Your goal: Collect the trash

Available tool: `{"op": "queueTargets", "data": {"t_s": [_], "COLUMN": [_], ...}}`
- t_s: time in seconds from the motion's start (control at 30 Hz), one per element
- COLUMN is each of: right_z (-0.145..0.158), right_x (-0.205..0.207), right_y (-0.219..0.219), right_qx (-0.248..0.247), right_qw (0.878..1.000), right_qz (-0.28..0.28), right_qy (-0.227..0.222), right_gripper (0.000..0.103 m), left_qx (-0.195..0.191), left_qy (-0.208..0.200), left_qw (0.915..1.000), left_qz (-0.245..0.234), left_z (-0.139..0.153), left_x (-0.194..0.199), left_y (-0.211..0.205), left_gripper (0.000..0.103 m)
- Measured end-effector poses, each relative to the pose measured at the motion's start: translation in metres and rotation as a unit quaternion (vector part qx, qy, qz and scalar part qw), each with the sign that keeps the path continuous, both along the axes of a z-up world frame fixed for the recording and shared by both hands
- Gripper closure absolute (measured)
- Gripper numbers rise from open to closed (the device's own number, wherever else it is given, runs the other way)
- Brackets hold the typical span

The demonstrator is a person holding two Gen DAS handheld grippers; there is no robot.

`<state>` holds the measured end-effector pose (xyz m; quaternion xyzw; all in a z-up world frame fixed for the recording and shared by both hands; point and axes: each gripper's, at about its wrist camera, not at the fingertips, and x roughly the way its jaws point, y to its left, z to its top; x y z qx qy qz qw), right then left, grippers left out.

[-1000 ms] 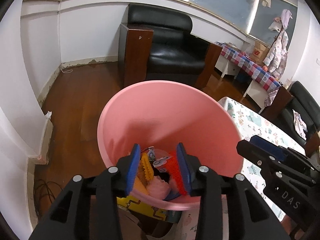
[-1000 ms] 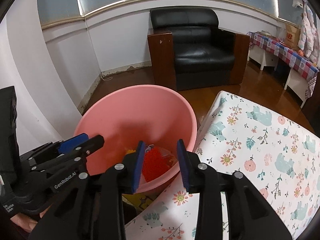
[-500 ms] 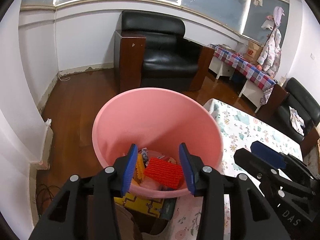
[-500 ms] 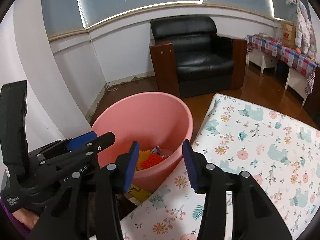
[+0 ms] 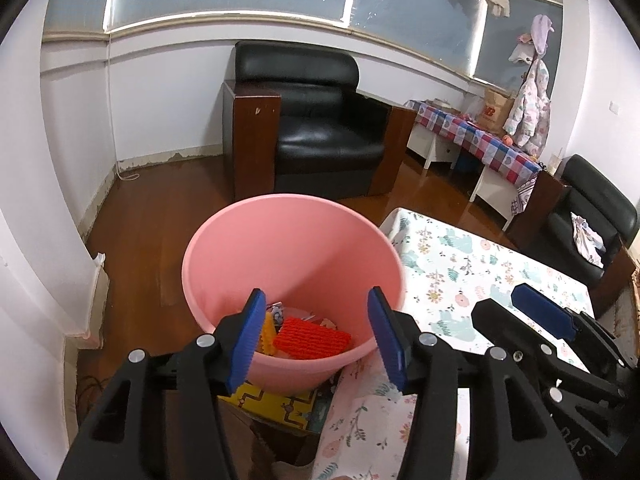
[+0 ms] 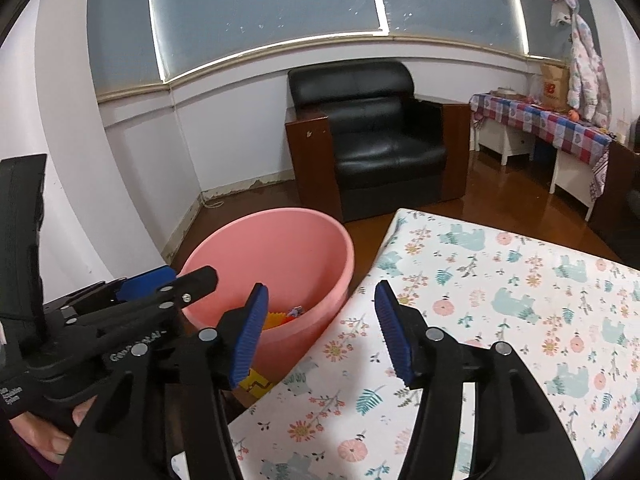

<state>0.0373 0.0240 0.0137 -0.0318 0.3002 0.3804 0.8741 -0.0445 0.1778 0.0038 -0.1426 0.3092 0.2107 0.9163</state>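
Observation:
A pink bucket stands on the floor beside the table with the floral cloth. At its bottom lie a red ridged piece, a yellow ridged piece and other scraps. My left gripper hovers above the bucket's near rim, its jaws opening, with nothing between them. My right gripper hangs over the table's corner by the bucket, jaws also opening and empty. Each gripper shows in the other's view: the right gripper and the left gripper.
A black armchair with wooden sides stands behind the bucket. A low table with a checked cloth runs along the right wall. A yellow printed box sits under the bucket's near side. A hand holds the left gripper.
Both grippers have opened wider and drawn back and upward from the bucket. The red piece, between the left gripper's jaws a second ago, now lies in the bucket.

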Motion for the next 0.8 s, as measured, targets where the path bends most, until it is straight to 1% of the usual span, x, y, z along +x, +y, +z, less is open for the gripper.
{"op": "queueTargets", "data": {"t_s": [0.13,0.57,0.8], "right_z": [0.003,0.009,0.011], "right_x": [-0.005,-0.015,-0.018], "right_y": [-0.011,-0.032,-0.039], "right_qx": [0.006,0.018,0.021], "right_qw": [1.0,0.999,0.998], "right_qz": [-0.014,-0.039,-0.046], "right_qy": [-0.003,-0.016,-0.021], "right_gripper": [0.042,0.041,0.041], "left_qx": [0.006,0.025,0.029], "left_qy": [-0.005,-0.024,-0.027], "left_qw": [1.0,0.9994,0.9991], "left_qz": [-0.001,-0.008,-0.011], "left_z": [0.006,0.018,0.02], "left_x": [-0.004,-0.021,-0.021], "left_y": [-0.009,-0.038,-0.044], "left_gripper": [0.051,0.051,0.051]}}
